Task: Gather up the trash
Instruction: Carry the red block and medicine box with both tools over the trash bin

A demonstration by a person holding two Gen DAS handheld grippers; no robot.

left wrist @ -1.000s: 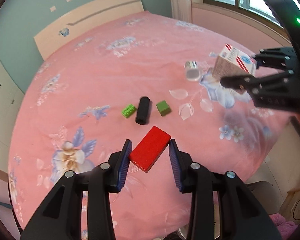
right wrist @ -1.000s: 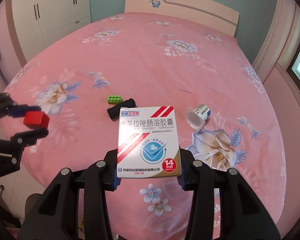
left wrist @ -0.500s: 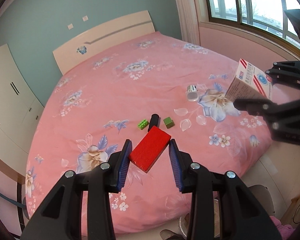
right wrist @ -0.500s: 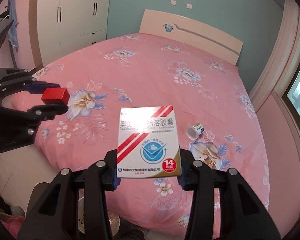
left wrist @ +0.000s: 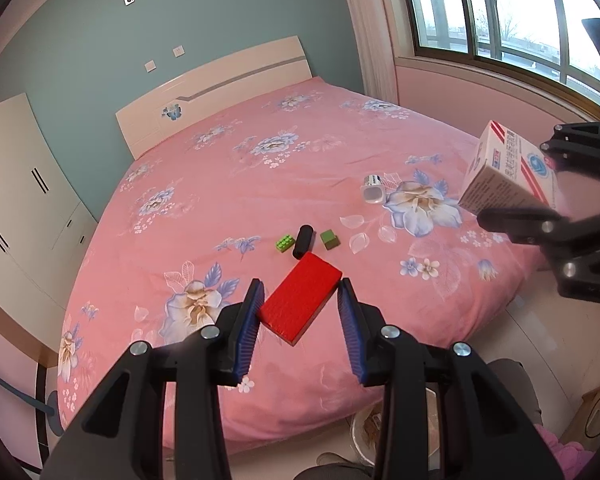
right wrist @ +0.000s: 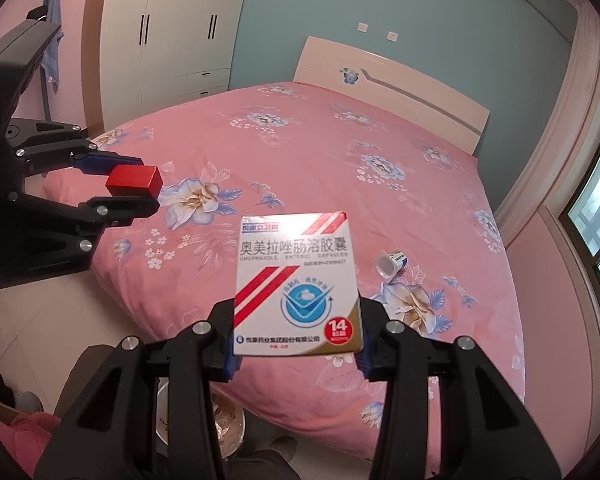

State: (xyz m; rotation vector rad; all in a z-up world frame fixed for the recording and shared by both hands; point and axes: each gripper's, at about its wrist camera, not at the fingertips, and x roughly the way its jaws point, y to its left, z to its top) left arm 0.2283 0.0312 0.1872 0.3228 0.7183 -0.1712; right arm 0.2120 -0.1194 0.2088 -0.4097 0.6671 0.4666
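My left gripper (left wrist: 300,286) is shut on a red block (left wrist: 300,304), held in the air above the near edge of the pink bed. The right wrist view shows that same block (right wrist: 133,180) at the left. My right gripper (right wrist: 296,320) is shut on a white medicine box (right wrist: 298,280) with red stripes, which hides its fingertips. The box (left wrist: 504,172) shows at the right of the left wrist view. On the bedspread (left wrist: 260,184) lie a green studded brick (left wrist: 285,243), a black cylinder (left wrist: 303,241), a green cube (left wrist: 329,239) and a small white bottle (left wrist: 373,192).
A round white bin (right wrist: 220,412) with scraps inside stands on the floor below the bed's near edge, also visible as the bin (left wrist: 370,428). A wardrobe (left wrist: 16,184) lines the left wall and a window (left wrist: 500,12) the right. A person's legs are near the bin.
Both grippers have drawn back and risen from the bed, each keeping its item. The bed and the things on it now look smaller and farther off.
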